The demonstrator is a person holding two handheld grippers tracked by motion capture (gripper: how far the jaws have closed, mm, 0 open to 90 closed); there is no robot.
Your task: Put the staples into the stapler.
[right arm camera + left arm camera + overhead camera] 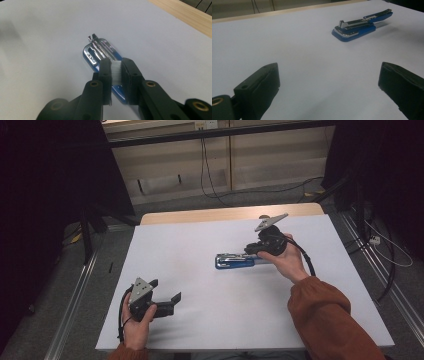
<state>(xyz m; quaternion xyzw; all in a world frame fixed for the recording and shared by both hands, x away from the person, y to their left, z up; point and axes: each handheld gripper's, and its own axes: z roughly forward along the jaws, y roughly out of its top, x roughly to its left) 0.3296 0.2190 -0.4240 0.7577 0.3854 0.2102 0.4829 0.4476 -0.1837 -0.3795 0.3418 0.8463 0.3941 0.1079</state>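
The blue stapler lies near the middle of the worktop. The right hand-held gripper grips its rear part; the left hand-held gripper stands wide apart, empty. The stapler looks stiff, rather heavy, with slippery metal, so the plastic body seems the better hold.

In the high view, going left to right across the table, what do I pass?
left gripper with its jaws apart → blue stapler → right gripper, jaws at the stapler's rear end → cable

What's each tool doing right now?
Left tool: open, empty, apart from the stapler.
Right tool: shut on a white strip above the stapler.
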